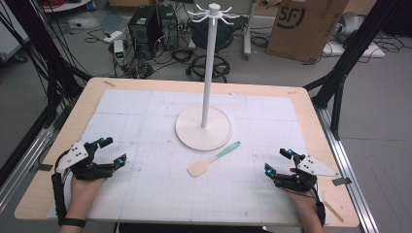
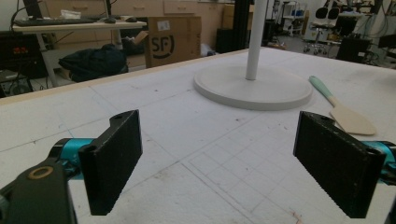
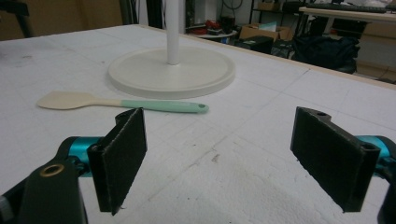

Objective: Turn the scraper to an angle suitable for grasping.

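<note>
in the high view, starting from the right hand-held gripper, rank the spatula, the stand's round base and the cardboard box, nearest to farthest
From the right hand-held gripper:
1. Spatula, on the mat to its left.
2. Stand's round base, beyond the spatula, mid-table.
3. Cardboard box, on the floor past the table's far edge.

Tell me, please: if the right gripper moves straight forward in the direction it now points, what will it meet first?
Probably the spatula. The right gripper, open and holding nothing, points toward the table's middle, and in its own view the spatula's green handle lies just ahead of the left jaw, the stand's round base behind it. Depth is uncertain; it might pass the handle's tip.

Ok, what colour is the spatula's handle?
Mint green, with a cream blade; the spatula shows best in the right gripper view.
</note>
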### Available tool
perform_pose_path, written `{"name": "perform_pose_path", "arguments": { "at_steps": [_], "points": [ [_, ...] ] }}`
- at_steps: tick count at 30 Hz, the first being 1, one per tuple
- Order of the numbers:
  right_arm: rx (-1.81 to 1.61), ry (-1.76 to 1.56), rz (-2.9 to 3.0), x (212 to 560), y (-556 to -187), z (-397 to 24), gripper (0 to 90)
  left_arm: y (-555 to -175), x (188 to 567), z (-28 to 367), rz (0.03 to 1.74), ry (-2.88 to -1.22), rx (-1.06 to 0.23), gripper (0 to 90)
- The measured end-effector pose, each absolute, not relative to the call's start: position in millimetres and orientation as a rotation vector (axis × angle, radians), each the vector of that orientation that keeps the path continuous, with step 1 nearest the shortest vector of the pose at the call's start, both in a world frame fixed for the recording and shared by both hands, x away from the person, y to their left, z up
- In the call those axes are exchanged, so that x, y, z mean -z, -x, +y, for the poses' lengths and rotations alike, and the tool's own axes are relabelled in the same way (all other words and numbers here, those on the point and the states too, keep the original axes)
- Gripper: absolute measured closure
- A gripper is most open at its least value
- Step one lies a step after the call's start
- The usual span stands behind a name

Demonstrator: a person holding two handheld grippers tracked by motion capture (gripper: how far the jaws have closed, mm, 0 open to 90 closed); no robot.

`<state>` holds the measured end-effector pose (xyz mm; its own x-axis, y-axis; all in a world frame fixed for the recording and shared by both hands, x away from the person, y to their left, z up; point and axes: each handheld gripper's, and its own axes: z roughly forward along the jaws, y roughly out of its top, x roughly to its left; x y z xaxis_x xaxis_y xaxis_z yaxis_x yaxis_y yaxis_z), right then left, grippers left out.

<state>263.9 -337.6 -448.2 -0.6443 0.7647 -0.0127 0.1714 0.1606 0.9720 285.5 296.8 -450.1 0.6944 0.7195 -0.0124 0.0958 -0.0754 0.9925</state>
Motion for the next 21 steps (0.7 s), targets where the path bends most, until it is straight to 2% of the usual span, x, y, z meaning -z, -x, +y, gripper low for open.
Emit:
{"name": "perform_pose_path", "arguments": {
  "at_steps": [21],
  "points": [
    [-1.511,-0.907,1.916,448.2,-264.9,-338.3,17.7,-286.2,450.2,297.4,0.705,-1.574,-0.581,16.3]
  ]
}}
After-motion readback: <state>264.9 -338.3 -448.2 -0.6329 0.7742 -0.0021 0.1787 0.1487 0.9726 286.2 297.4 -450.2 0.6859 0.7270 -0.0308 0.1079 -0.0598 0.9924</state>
